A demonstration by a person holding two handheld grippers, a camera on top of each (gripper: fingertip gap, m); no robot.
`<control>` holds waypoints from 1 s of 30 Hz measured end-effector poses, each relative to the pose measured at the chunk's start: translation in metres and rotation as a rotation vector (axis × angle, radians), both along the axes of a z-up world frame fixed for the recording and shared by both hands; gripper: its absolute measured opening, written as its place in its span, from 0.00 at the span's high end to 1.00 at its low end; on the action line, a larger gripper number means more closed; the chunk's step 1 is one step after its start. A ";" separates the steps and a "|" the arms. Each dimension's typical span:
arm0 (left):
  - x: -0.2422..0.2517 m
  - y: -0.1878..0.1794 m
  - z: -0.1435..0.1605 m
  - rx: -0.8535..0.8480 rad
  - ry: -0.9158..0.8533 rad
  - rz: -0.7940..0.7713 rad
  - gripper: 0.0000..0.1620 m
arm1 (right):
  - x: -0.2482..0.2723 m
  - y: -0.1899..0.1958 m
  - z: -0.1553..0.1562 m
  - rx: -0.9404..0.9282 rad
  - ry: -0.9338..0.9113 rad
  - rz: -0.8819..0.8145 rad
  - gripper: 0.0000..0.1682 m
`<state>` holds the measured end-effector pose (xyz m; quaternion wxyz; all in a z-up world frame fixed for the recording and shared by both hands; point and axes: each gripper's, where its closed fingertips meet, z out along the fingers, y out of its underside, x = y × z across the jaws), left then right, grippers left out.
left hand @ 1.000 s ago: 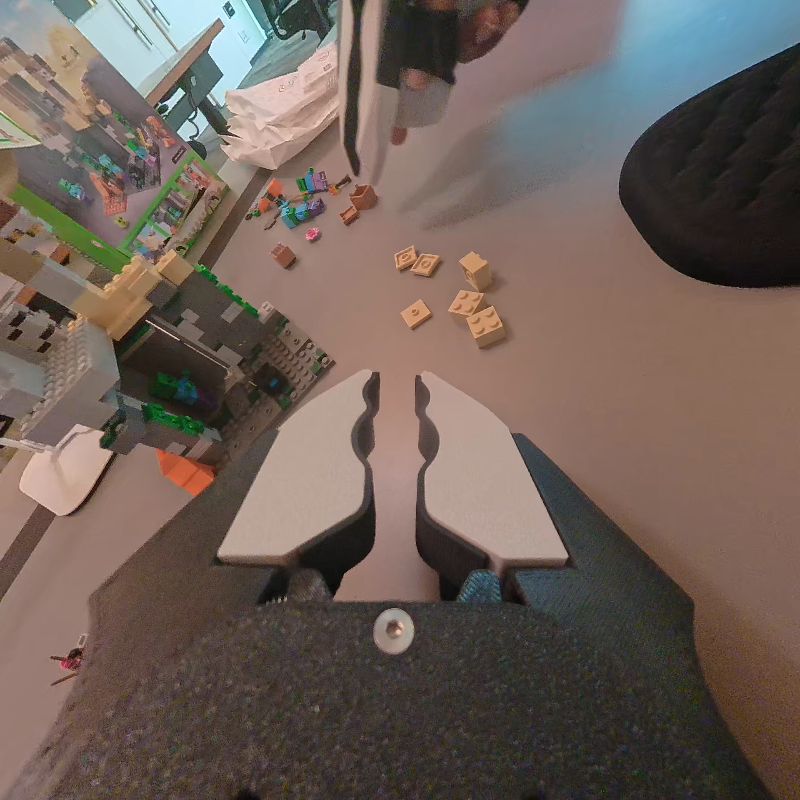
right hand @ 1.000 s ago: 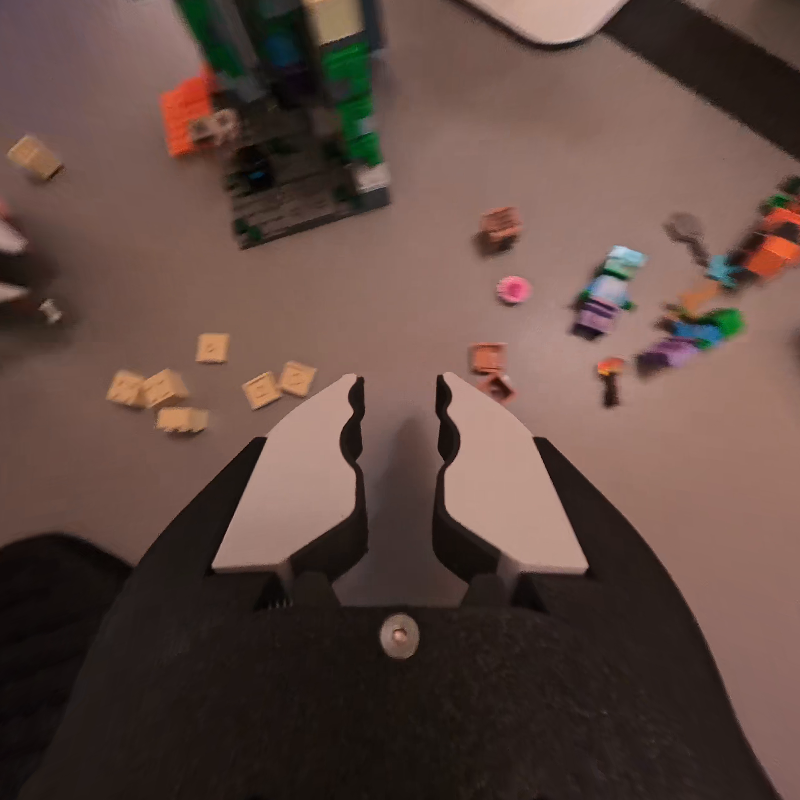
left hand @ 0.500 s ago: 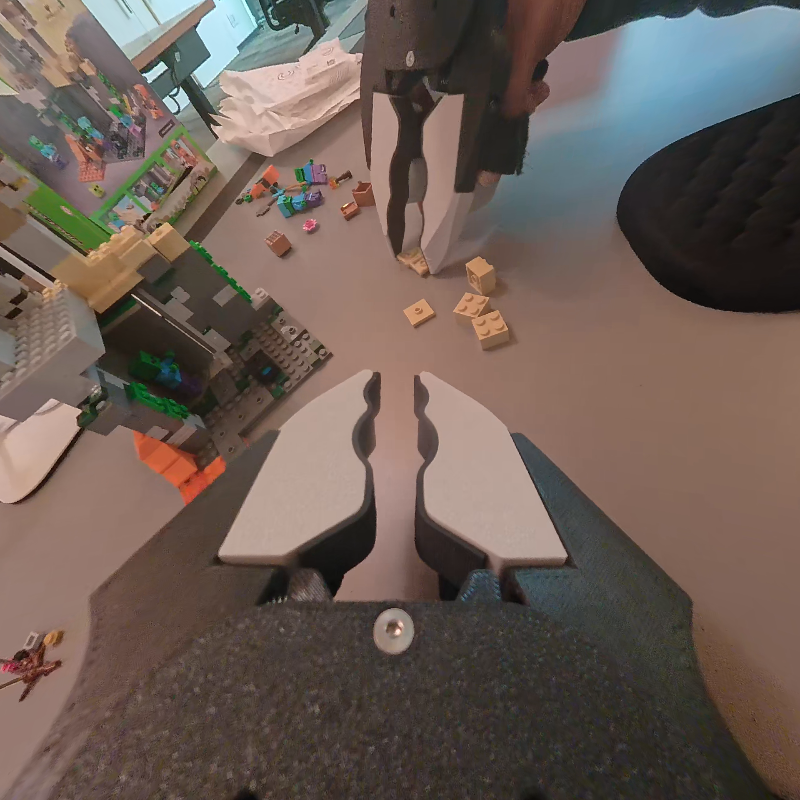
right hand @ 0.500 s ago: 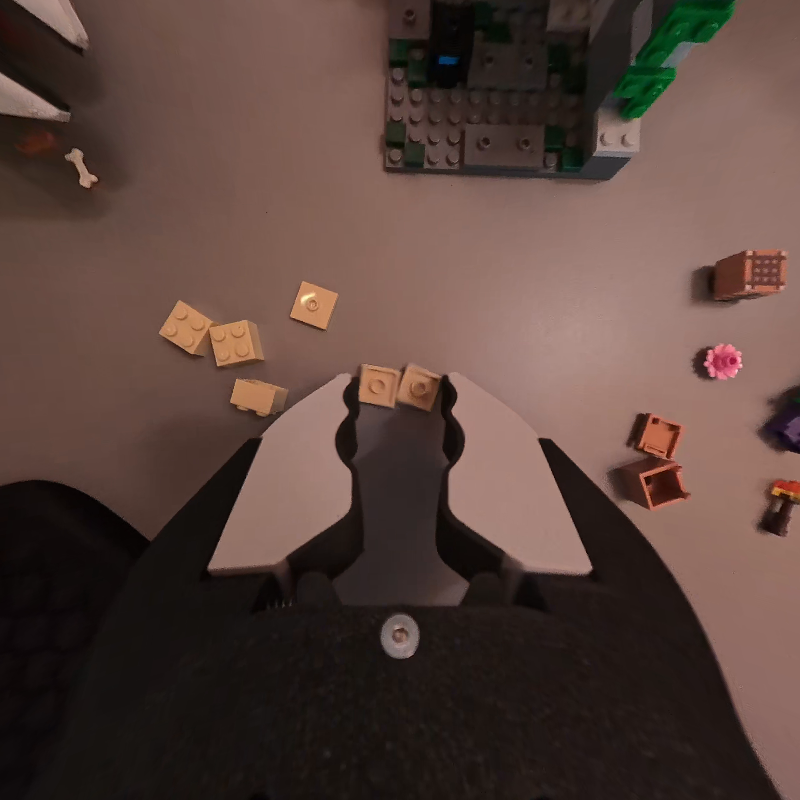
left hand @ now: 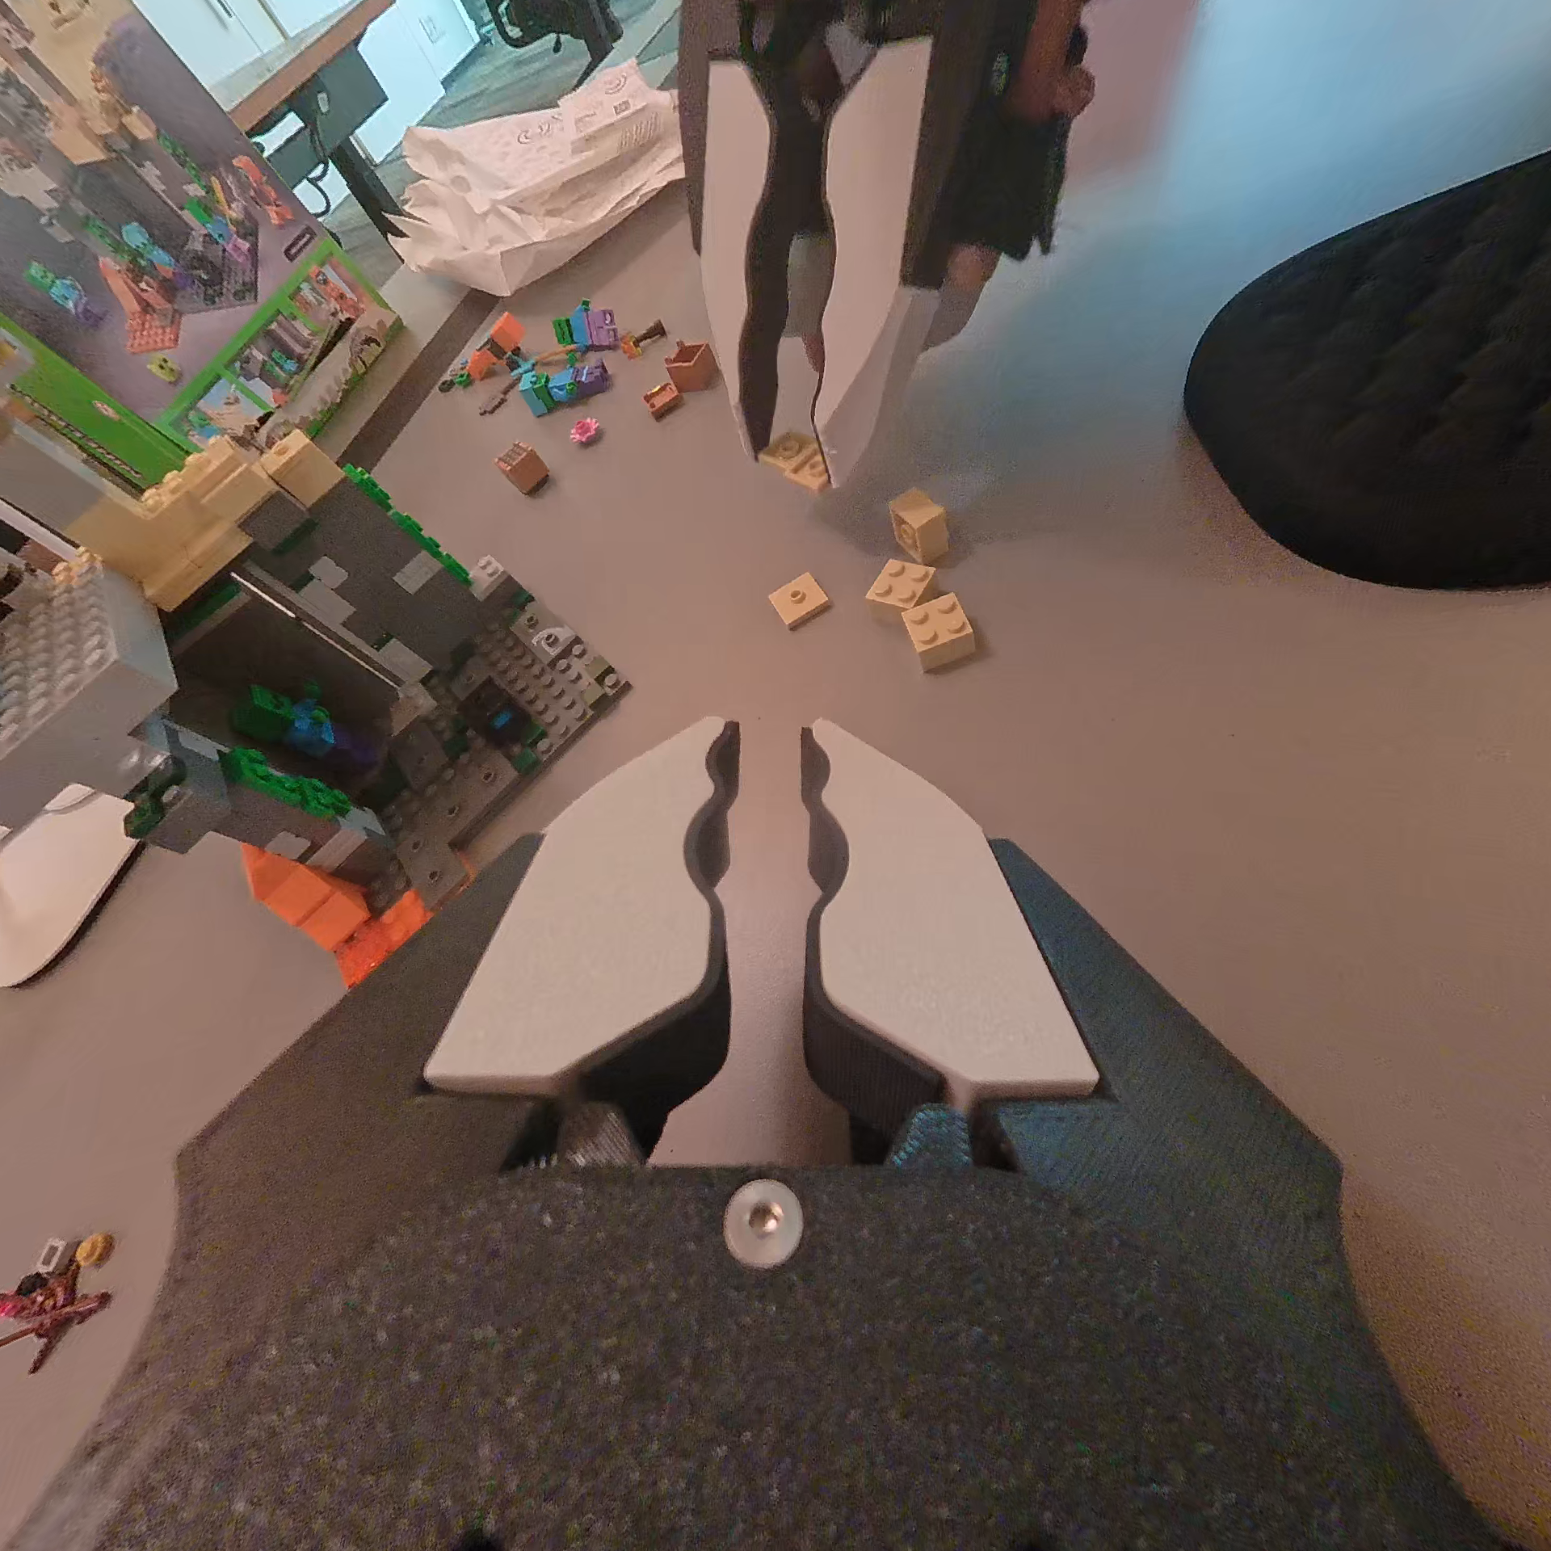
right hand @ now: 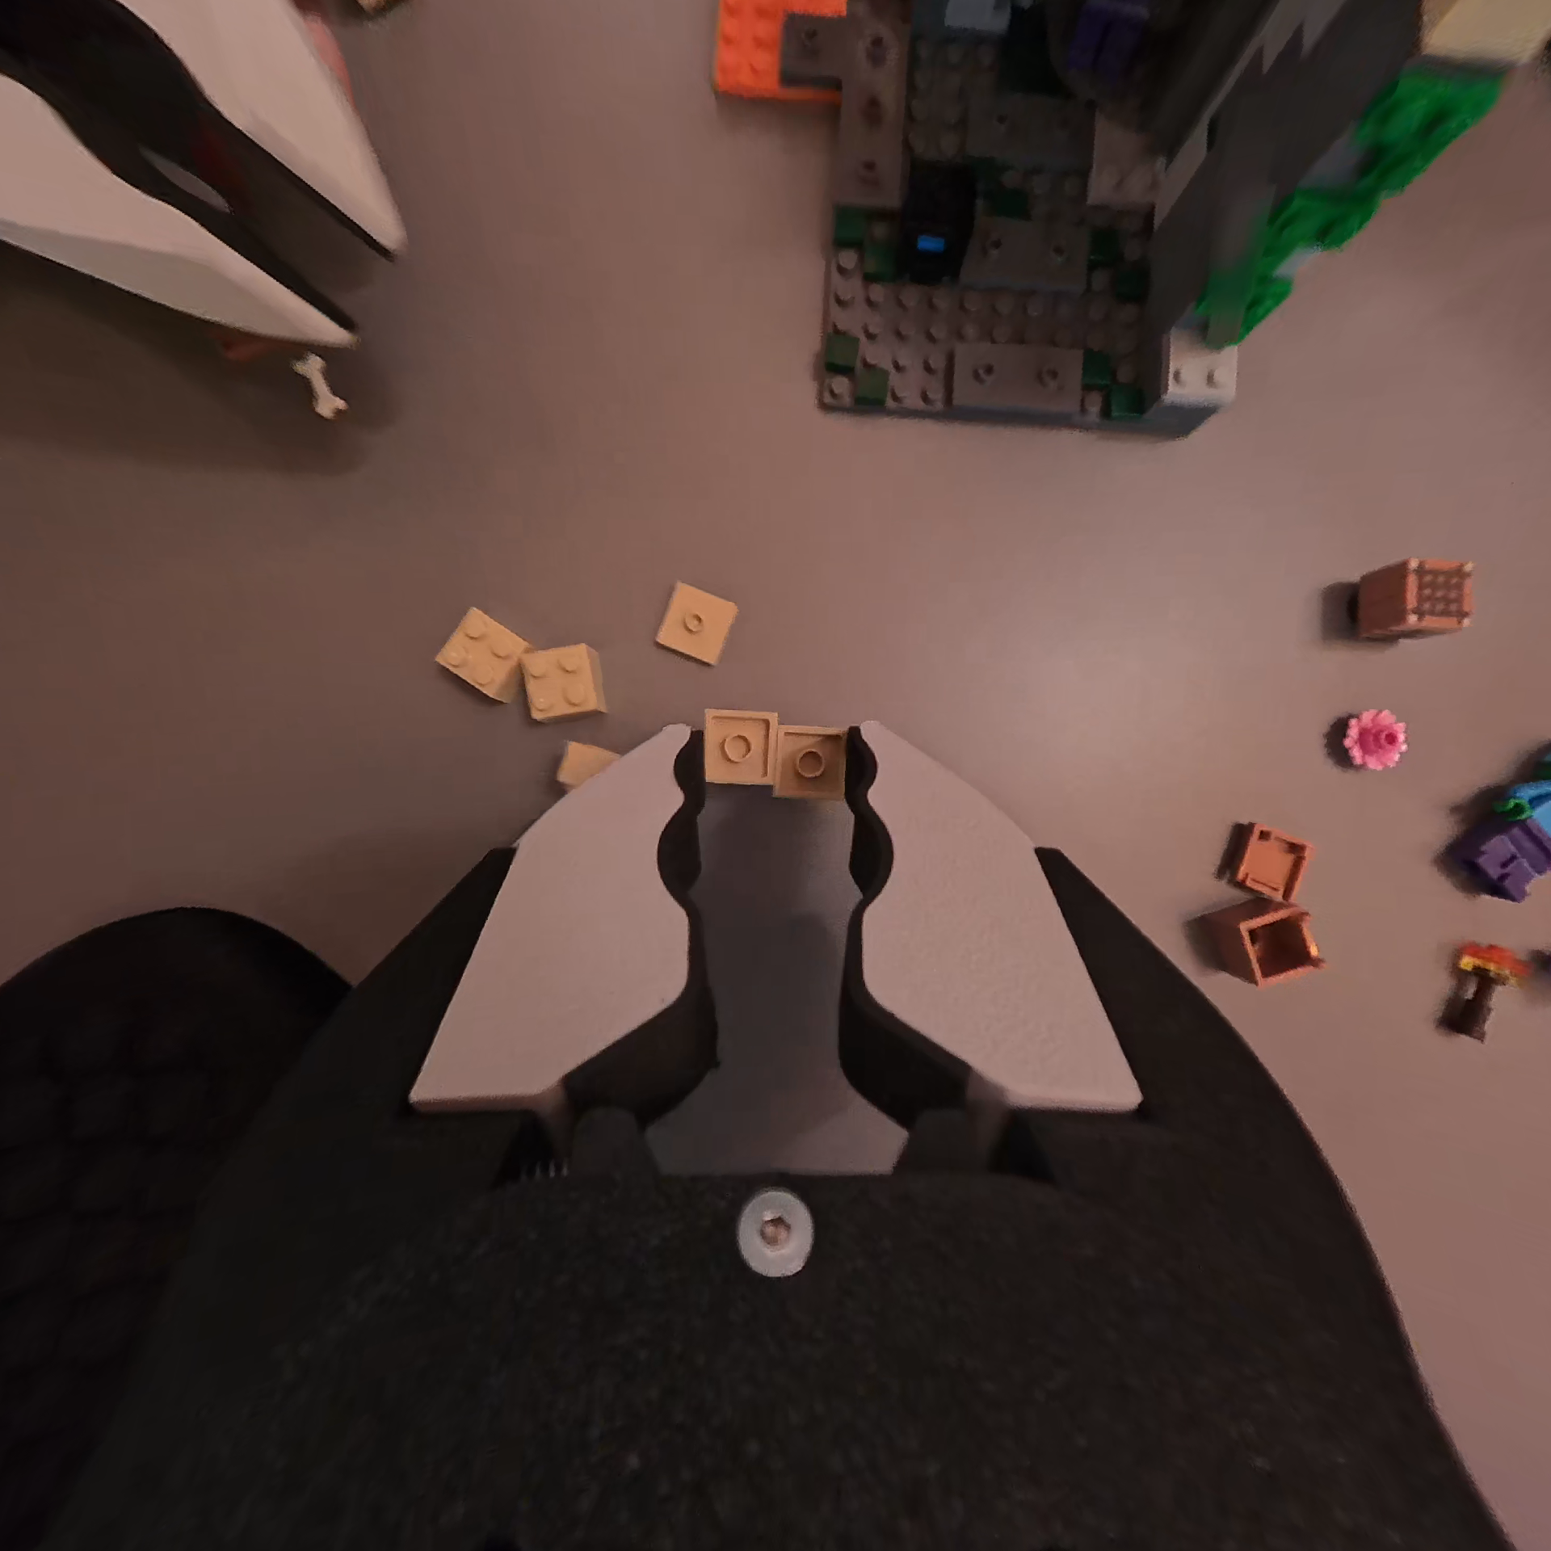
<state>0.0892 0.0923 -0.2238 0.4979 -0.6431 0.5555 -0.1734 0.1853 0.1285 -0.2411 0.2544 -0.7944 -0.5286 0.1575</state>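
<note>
Closed right gripper (right hand: 768, 747) further onto two tan plates (right hand: 772, 751), pinching both; left gripper (left hand: 770, 738) stayed narrowly parted, empty.

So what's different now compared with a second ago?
The right gripper dropped from above the floor to the tan pieces and now brackets two small tan tiles lying side by side between its fingertips; whether it grips them yet is unclear. The left gripper stayed put, slightly open and empty. The other tan bricks and the brick building lie as before.
</note>
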 end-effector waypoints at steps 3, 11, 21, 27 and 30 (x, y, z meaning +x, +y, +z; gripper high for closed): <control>-0.001 0.002 -0.001 -0.006 0.006 0.013 0.92 | -0.023 -0.009 0.021 0.039 0.032 0.058 0.81; -0.016 0.010 0.027 -0.099 -0.167 0.037 0.90 | -0.093 -0.026 0.063 0.164 0.091 0.257 0.81; -0.045 -0.012 0.064 -0.638 -0.519 -0.034 0.87 | -0.139 -0.051 0.068 0.388 0.050 0.448 0.81; -0.033 -0.018 0.056 -0.849 -0.546 -0.016 0.85 | -0.149 -0.055 0.065 0.505 0.010 0.455 0.81; -0.028 -0.015 0.047 -0.865 -0.505 0.019 0.95 | -0.148 -0.055 0.070 0.557 0.009 0.445 0.81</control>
